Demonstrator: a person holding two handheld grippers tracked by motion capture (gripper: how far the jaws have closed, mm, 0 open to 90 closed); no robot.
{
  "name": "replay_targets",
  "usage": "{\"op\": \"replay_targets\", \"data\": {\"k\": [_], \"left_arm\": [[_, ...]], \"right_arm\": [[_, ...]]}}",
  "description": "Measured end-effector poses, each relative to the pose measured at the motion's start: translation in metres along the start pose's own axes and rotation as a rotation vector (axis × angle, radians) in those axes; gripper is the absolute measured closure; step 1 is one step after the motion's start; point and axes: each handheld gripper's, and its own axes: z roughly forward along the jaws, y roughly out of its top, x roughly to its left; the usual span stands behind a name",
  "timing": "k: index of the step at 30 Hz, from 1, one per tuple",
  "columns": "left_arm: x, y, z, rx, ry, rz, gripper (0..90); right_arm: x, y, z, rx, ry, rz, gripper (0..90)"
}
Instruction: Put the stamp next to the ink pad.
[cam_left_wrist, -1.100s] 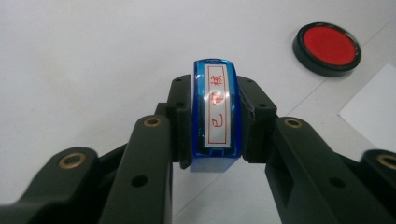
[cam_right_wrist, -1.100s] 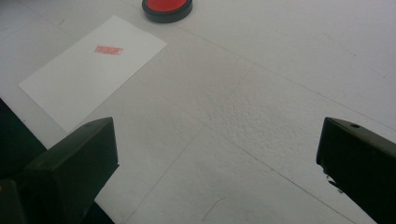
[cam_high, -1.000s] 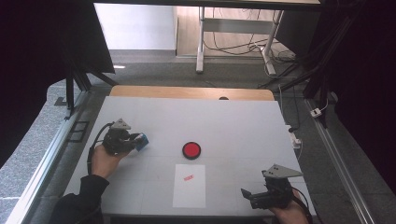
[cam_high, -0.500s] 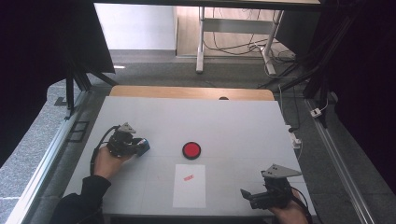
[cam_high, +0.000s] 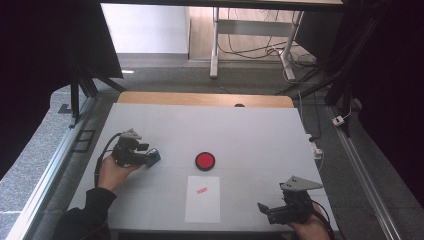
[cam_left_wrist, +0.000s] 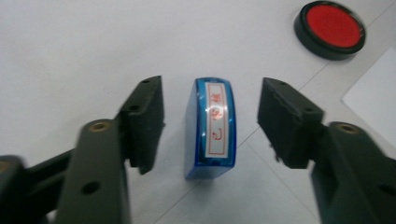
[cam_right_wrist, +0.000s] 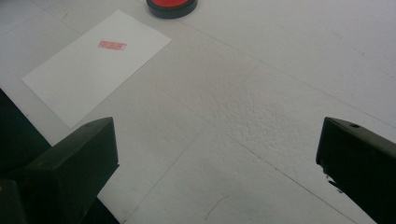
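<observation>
left gripper (cam_left_wrist: 210, 126) fingers just opened off blue stamp (cam_left_wrist: 211, 128); stamp free on table | right gripper (cam_right_wrist: 217, 158) fingers wide, empty

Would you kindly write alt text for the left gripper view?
A blue stamp lies on the white table between the open left gripper, whose jaws have just been opening and stand clear of it. A red ink pad sits at upper right.

Stamp (cam_high: 154, 157) left of ink pad (cam_high: 205, 160), paper (cam_high: 202, 198) before it
</observation>
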Motion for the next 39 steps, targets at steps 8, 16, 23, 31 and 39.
{"op": "replay_targets", "data": {"k": [8, 16, 23, 31, 39], "left_arm": [[-0.009, 0.005, -0.008, -0.037, -0.050, 0.012, 19.8], [-0.018, 0.009, -0.011, -0.026, -0.041, 0.046, 9.9], [-0.024, 0.009, -0.025, -0.070, -0.065, -0.010, 6.8], [-0.031, 0.004, -0.038, -0.100, -0.090, -0.021, 1.4], [-0.035, -0.003, -0.050, -0.129, -0.102, -0.023, 0.0]], "right_arm": [[0.000, 0.000, 0.000, -0.003, 0.006, 0.001, 0.0], [0.000, 0.000, 0.000, -0.005, 0.009, 0.000, 0.0], [0.000, 0.000, 0.000, -0.006, 0.018, 0.001, 0.0], [0.000, 0.000, 0.000, -0.009, 0.022, 0.003, 0.0], [-0.001, 0.002, 0.001, -0.008, 0.034, 0.006, 0.0]]}}
